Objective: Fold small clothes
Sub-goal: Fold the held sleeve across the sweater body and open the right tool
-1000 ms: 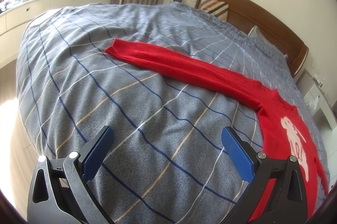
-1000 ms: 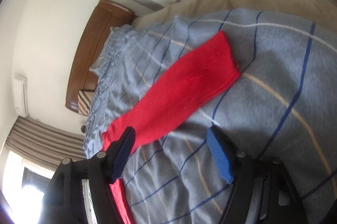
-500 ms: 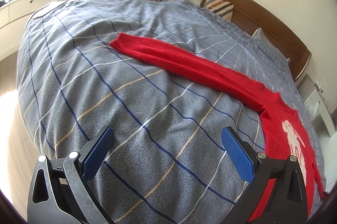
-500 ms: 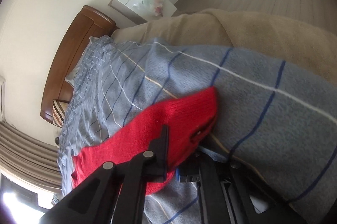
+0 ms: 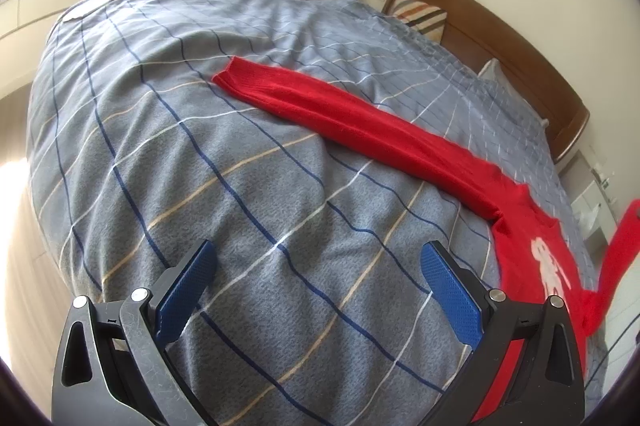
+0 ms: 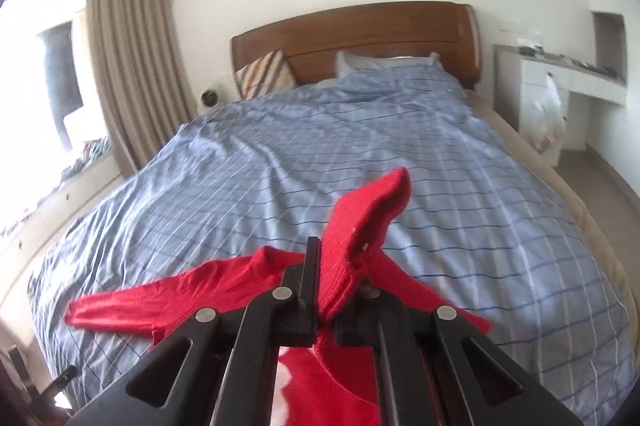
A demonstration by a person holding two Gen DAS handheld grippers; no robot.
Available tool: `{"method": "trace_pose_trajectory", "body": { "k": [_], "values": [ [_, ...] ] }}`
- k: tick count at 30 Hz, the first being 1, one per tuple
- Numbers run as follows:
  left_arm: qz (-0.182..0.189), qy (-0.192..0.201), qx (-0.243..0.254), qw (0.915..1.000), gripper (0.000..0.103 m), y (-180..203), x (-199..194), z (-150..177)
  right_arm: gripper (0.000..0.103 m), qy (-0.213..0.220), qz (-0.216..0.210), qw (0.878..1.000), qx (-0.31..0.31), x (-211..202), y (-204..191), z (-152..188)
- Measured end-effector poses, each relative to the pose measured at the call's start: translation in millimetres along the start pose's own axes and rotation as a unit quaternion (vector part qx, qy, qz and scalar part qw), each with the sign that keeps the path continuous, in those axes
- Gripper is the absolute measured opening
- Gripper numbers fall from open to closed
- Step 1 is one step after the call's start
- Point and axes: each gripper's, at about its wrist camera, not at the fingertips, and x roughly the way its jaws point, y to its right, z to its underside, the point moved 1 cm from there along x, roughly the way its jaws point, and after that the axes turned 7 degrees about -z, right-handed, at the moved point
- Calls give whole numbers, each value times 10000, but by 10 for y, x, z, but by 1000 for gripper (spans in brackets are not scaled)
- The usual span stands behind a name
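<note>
— Where the bed [image 5: 248, 226] fills both views, what covers it?

— A grey-blue blanket [image 5: 224, 185] with dark blue, white and tan lines lies over the foot end, and a lighter blue striped sheet [image 6: 360, 145] runs up to the wooden headboard [image 6: 352, 37].

— And the garment?

— A red sweater [image 5: 528, 238] lies near the foot edge of the bed, white print on its chest. One sleeve [image 5: 360, 121] stretches flat across the blanket toward the window-side edge. The other sleeve [image 6: 364, 222] is lifted off the bed.

— What holds it up?

— The right gripper [image 6: 326, 290]: its jaws are pressed together, pinching that sleeve near the cuff, which flops forward past them.

— And the left gripper [image 5: 316, 274]?

— Its jaws are spread wide, above bare blanket, apart from the sweater, with nothing between the blue pads [image 5: 448, 290].
</note>
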Motion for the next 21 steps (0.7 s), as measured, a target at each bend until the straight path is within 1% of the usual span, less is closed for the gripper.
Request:
{"method": "trace_pose_trajectory", "body": {
  "k": [2, 3, 4, 5, 6, 8, 9, 11, 13, 14, 15, 16, 18, 21],
  "values": [
    [-2, -11, 44, 10000, 102, 12, 4, 9, 10, -307, -320, 9988, -217, 387, -431, 209],
    [-4, -14, 63, 10000, 102, 16, 5, 12, 34, -606, -617, 9960, -215, 607, -613, 353],
    [-7, -17, 83, 10000, 102, 22, 7, 16, 68, -996, -925, 9906, -131, 819, -750, 515],
    [-10, -23, 97, 9999, 102, 25, 9, 15, 72, -1308, -1180, 9844, 4, 982, -845, 689],
    [-5, -25, 101, 9999, 102, 27, 8, 16, 72, -1421, -1329, 9808, 109, 1056, -899, 846],
    [16, -31, 94, 9999, 102, 29, 6, 19, 73, -1448, -1472, 9783, 193, 1024, -958, 1093],
    [18, -39, 95, 9999, 102, 31, 10, 20, 73, -1429, -1571, 9769, 236, 945, -946, 1194],
    [13, -63, 95, 9999, 102, 38, 22, 19, 74, -1305, -1609, 9778, 307, 694, -840, 1351],
    [28, -80, 80, 9999, 102, 39, 26, 22, 76, -1133, -1463, 9823, 292, 371, -571, 1468],
    [39, -80, 66, 9999, 102, 39, 22, 21, 77, -1042, -1282, 9859, 247, 195, -415, 1560],
    [54, -77, 51, 9999, 102, 37, 16, 21, 81, -948, -1043, 9899, 173, -30, -270, 1625],
    [67, -67, 41, 9999, 102, 37, 9, 17, 83, -859, -750, 9934, 83, -215, -91, 1721],
    [86, -2, 71, 9999, 102, 56, -27, 22, 83, -732, -88, 9973, -29, -545, 283, 1917],
    [138, 162, 374, 9991, 102, 182, -90, 60, 83, -689, 870, 9938, -8, -926, 826, 2171]
  ]
}}
